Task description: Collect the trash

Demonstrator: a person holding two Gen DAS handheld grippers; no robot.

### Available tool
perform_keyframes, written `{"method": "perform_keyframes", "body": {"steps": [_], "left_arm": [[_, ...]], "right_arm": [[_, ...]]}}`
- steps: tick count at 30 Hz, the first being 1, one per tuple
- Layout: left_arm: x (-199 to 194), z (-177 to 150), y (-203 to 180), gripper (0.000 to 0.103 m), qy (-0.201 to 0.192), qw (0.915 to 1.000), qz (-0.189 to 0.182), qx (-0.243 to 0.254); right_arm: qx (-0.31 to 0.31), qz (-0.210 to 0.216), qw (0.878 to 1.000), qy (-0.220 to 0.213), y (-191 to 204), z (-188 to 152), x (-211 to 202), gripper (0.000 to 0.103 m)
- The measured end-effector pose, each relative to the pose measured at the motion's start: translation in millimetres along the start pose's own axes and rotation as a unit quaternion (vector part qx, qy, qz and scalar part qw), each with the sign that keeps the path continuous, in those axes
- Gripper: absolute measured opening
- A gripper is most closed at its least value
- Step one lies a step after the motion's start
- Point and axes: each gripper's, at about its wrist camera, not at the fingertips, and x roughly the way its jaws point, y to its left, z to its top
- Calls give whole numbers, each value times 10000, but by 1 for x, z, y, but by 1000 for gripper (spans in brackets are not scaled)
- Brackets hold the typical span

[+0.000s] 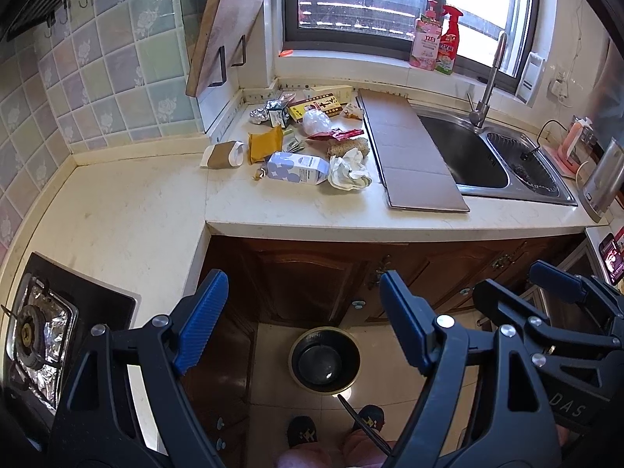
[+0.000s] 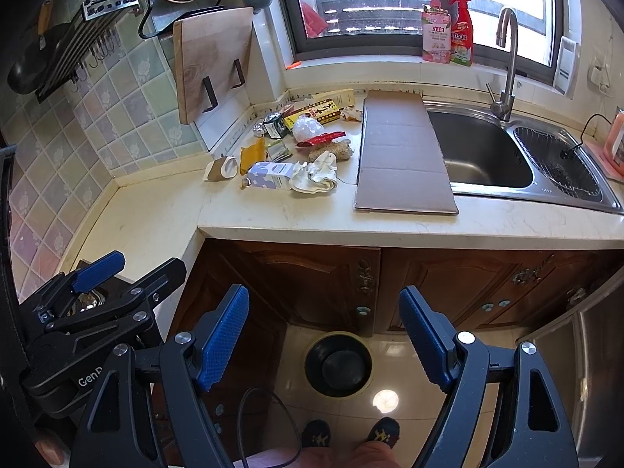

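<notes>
At a cream stone kitchen bench (image 1: 273, 214), both claws hang back over the floor, well apart from the litter heaped at about 12 o'clock from each camera. Left claw (image 1: 300, 323) stands with its blue ribbed pads wide apart and nothing between them; right claw (image 2: 323, 335) is likewise spread and empty.

Going left to right across the pile: a tipped brown-and-white paper cup (image 1: 222, 155), a crumpled mustard-yellow paper bag (image 1: 265, 144), a pale blue-and-white carton lying on its side (image 1: 298, 168) and, touching it, a wad of crumpled white tissue (image 1: 349, 173). Behind these sit foil scraps, a yellow-and-red printed box (image 1: 316, 107), a clear plastic bag and a red wrapper. A flat brown cardboard sheet (image 1: 409, 148) lies just beside the heap, overhanging the steel sink (image 1: 468, 152). A round black bin (image 1: 323, 358) waits on the floor below, at 6 o'clock.

The likely opening step is a reach forward to the nearest pieces. The cup and carton look rigid enough for a firm pinch across their sides; the tissue probably wants a deep, centred bite so it does not trail. Approaching from above should avoid scattering the lighter wrappers.
</notes>
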Motion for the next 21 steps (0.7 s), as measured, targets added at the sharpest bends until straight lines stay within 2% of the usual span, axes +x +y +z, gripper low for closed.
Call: {"method": "perform_keyframes", "body": {"steps": [12,21], "left_arm": [[7,17,17,77,-15,9999,-115,63],[22,27,33,77,-101,9993,-323,137]], "right_arm": [[64,-36,10000,-36,6,4,2,80],[133,-253,9995,-129,22,17,14,79]]}}
